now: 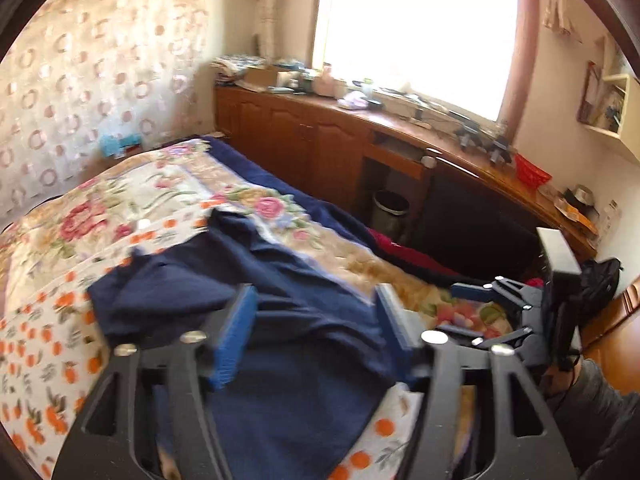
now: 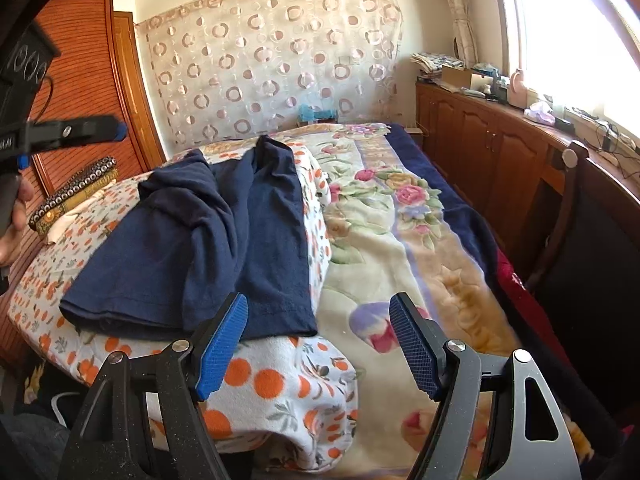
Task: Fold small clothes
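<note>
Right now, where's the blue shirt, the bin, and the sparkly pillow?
navy shirt (image 2: pixel 208 240): right wrist view, on its crumpled middle.
waste bin (image 1: pixel 390 210): left wrist view, on its side wall, under the desk.
beaded cushion (image 2: pixel 76 192): right wrist view, on its studded edge.

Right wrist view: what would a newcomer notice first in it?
First the navy garment, lying rumpled and partly folded on the orange-dotted cover at the near left part of the bed. Next the right tool, open and holding nothing, just in front of the garment's hem. Then the bright window at the upper right, above the wooden cabinets.
</note>
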{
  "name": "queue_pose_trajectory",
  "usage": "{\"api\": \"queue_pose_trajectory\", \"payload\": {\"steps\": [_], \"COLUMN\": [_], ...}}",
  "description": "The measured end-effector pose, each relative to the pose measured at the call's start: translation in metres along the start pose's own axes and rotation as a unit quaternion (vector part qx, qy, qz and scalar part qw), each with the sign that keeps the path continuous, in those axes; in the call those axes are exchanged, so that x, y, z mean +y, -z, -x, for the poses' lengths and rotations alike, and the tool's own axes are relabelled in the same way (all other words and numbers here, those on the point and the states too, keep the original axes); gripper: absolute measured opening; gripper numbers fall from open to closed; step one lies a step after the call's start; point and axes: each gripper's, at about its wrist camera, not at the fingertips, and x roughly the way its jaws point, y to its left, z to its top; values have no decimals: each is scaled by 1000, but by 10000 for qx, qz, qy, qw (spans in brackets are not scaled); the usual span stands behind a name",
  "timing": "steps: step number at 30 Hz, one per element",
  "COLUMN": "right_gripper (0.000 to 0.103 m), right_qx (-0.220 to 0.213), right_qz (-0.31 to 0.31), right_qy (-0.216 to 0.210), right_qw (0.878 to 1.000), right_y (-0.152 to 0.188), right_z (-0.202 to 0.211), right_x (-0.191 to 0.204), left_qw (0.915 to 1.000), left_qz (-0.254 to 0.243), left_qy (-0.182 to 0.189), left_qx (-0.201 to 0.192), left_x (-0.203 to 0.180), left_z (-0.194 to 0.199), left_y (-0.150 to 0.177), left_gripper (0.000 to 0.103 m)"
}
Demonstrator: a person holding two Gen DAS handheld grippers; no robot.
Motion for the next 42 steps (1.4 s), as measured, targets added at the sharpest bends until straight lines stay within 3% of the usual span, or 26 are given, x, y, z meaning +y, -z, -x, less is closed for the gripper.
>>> {"api": "queue_pose_trajectory", "payload": {"steps": [5,10,19,25,31,33,34,35,36,39,42], "right_gripper": [75,75,70,70,67,60,45,16,3,3,3], "right_qx": [-45,-80,201,532,840,947,980,1022,1069,972,645], "right_qz": [207,519,1240,1637,2069,2230,2358,2508,2614,2747,2457], "right_qy": [-168,-457,-1235,-1148,-1075,-954,-827,-680,-628,-703,-626], "right_qw": [9996,9976,9844,9784,9688,9655,9633,9602,9572,9540,9652], "right_y": [-13,-38,-100,-125,-134,-136,-137,-138,-138,-151,-178], "right_z": [-8,-29,-112,-181,-211,-220,-224,-224,-225,-214,-194], "right_x": [18,49,129,162,190,197,198,201,201,191,163], "left_qw": [9966,9901,9841,9833,9824,9823,9825,9829,9834,9847,9853], "left_qz": [199,632,1117,1201,1313,1322,1313,1295,1271,1204,1203], "left_qy": [-803,-1231,-1365,-1341,-1295,-1289,-1284,-1272,-1258,-1219,-1182], "left_qx": [26,245,226,274,300,321,325,324,319,305,268], "left_x": [54,107,146,154,157,156,155,154,152,146,143], "left_z": [22,34,47,44,45,44,44,43,43,44,44], "left_y": [35,77,109,117,127,129,129,129,129,128,126], "left_gripper": [70,70,70,70,70,70,70,70,70,70,70]}}
